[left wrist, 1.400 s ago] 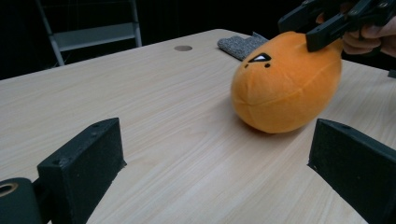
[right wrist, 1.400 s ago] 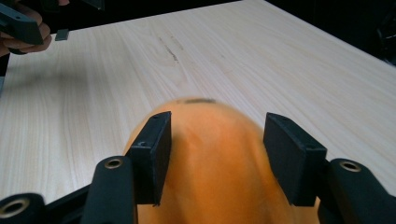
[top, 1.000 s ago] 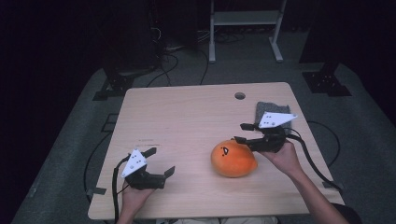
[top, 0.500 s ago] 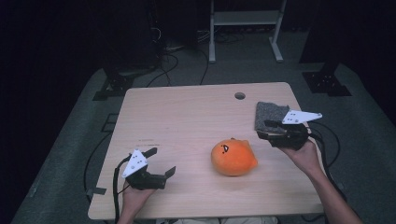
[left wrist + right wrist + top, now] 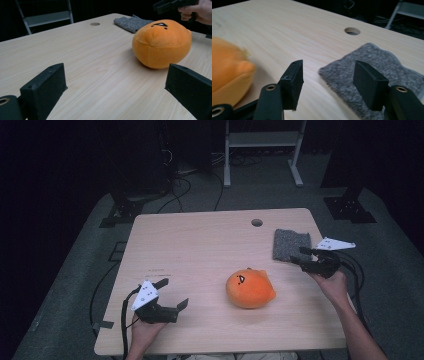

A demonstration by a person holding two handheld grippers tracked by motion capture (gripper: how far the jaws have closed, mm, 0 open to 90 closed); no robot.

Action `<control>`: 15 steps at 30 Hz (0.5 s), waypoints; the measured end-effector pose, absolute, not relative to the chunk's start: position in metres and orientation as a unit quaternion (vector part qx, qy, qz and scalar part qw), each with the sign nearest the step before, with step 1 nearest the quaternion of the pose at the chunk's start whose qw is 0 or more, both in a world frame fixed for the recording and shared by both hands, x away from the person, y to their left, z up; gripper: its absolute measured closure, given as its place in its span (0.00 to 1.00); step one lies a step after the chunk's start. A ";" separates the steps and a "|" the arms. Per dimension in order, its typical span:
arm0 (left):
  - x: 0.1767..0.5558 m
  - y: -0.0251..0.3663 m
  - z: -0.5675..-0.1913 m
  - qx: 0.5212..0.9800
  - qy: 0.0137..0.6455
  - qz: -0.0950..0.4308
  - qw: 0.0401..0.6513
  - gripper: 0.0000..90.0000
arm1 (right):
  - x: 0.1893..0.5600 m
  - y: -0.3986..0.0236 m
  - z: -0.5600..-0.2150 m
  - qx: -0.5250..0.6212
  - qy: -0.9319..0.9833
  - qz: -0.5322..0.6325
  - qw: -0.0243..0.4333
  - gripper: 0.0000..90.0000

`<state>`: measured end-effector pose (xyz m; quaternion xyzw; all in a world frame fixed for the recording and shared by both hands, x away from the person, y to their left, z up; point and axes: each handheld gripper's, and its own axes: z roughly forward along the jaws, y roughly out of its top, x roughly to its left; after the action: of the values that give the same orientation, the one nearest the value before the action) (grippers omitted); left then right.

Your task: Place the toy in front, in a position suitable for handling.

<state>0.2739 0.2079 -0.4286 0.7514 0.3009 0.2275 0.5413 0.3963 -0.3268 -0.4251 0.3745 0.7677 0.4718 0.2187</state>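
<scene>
An orange plush toy (image 5: 249, 288) with a small black face lies on the wooden table (image 5: 200, 250), right of centre; it also shows as the plush (image 5: 161, 42) and, at the left edge, the plush (image 5: 227, 72). A grey cloth (image 5: 291, 243) lies flat at the table's right edge, also seen as the cloth (image 5: 374, 75). My right gripper (image 5: 301, 256) hovers open just at the cloth's near corner, nothing between its jaws. My left gripper (image 5: 172, 294) rests open at the table's front left, facing the plush from a distance.
A round cable hole (image 5: 257, 222) sits in the table near its far edge. Beyond the table stand a white metal frame (image 5: 260, 150) and dark stands with cables on the grey floor. The person's right hand (image 5: 197, 11) holds the other gripper behind the plush.
My right gripper has left the plush and moved right and back to the grey cloth's edge. The plush stays put on the table. The left gripper has not moved.
</scene>
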 end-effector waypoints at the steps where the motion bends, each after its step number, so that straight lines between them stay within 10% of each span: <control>1: 0.274 0.208 -0.428 0.752 0.301 0.227 0.541 0.03 | 0.398 -0.329 -0.429 0.381 0.761 0.476 0.222 0.46; 15: 0.272 0.210 -0.428 0.752 0.302 0.230 0.539 0.03 | 0.428 -0.339 -0.464 0.448 0.762 0.418 0.210 0.55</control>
<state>0.2720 0.2103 -0.4282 0.7521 0.3017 0.2304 0.5388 0.4281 -0.3390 -0.4643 0.4476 0.7621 0.4182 0.2098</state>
